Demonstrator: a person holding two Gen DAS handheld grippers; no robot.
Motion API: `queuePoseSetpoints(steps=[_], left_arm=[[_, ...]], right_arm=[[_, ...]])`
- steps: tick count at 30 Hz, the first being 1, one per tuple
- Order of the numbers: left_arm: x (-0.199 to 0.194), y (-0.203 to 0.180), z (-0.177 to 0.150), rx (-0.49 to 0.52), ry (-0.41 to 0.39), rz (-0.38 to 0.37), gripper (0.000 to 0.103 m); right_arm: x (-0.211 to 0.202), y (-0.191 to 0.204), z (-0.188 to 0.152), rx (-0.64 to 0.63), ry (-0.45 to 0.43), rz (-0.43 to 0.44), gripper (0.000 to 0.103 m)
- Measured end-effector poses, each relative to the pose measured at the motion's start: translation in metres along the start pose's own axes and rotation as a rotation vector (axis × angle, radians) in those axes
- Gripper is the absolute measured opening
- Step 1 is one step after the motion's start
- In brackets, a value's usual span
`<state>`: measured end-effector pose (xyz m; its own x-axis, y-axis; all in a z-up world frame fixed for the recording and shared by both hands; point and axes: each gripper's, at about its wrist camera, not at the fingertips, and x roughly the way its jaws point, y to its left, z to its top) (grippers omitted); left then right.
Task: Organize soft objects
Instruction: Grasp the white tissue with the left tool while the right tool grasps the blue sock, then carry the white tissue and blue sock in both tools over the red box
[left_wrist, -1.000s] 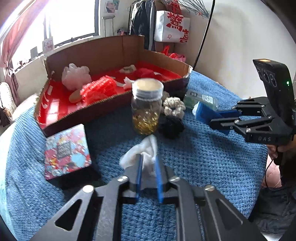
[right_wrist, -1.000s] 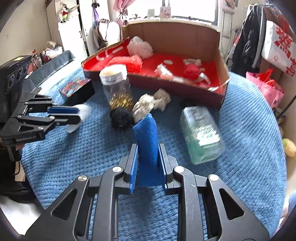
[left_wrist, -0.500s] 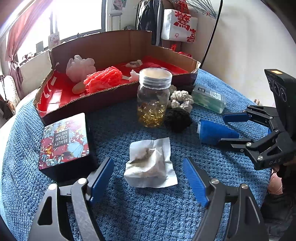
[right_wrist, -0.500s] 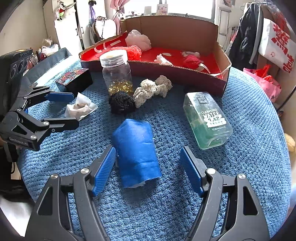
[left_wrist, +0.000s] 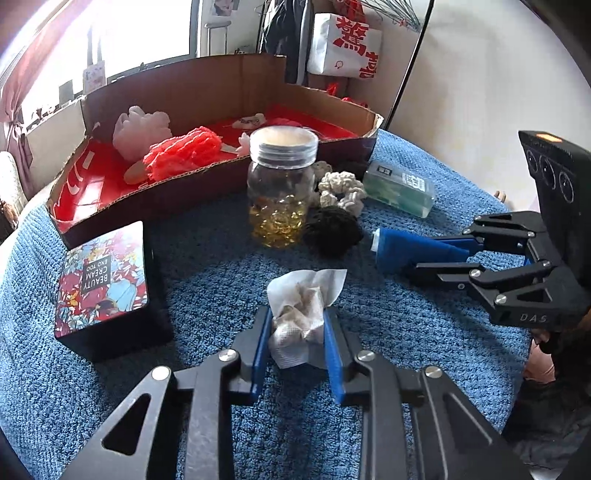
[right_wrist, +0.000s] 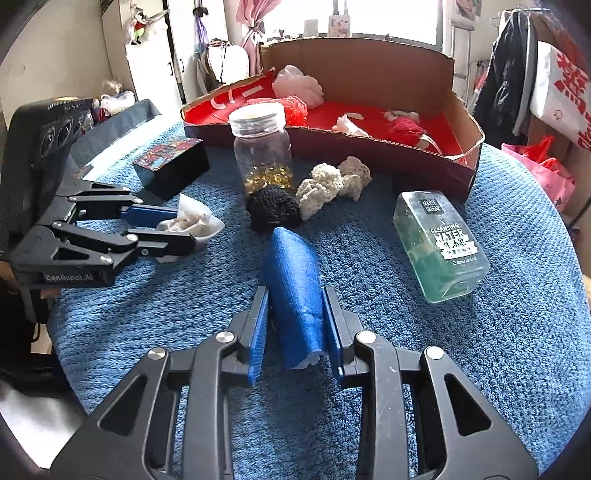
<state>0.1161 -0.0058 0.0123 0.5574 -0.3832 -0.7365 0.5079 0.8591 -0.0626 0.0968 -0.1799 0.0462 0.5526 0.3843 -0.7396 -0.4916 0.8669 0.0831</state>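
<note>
A crumpled white tissue (left_wrist: 301, 295) lies on the blue knit cover, and my left gripper (left_wrist: 297, 312) is closing on it, the blue pads pressing both its sides. The right wrist view shows that same grip from the side, left gripper (right_wrist: 184, 227) on the tissue (right_wrist: 199, 218). A rolled blue cloth (right_wrist: 291, 258) sits between the closing jaws of my right gripper (right_wrist: 295, 291), squeezed at its near end. From the left wrist view the right gripper (left_wrist: 432, 254) reaches in from the right onto the blue cloth (left_wrist: 399, 247).
A red-lined cardboard box (left_wrist: 207, 92) at the back holds a pink puff (left_wrist: 140, 125) and red mesh (left_wrist: 181, 153). In front stand a glass jar (left_wrist: 280, 192), a black scrunchie (left_wrist: 332, 230), a cream scrunchie (left_wrist: 343, 190), a lying bottle (left_wrist: 400, 188) and a floral box (left_wrist: 103, 273).
A second ago both grippers held their items, half a second ago both stood wide open with tissue and cloth lying loose, and now both have closed in on them again.
</note>
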Motion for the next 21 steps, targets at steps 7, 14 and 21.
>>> queuePoseSetpoints(steps=[7, 14, 21], left_arm=[[-0.013, 0.011, 0.008, -0.039, -0.027, -0.020, 0.028], [-0.027, 0.038, 0.031, -0.063, -0.051, 0.005, 0.028], [-0.029, 0.056, 0.060, -0.042, -0.054, 0.004, 0.028]], right_arm=[[-0.016, -0.024, 0.013, 0.065, -0.034, -0.016, 0.026], [-0.015, -0.051, 0.034, 0.069, -0.022, -0.079, 0.026], [-0.009, -0.064, 0.063, 0.032, -0.019, -0.092, 0.026]])
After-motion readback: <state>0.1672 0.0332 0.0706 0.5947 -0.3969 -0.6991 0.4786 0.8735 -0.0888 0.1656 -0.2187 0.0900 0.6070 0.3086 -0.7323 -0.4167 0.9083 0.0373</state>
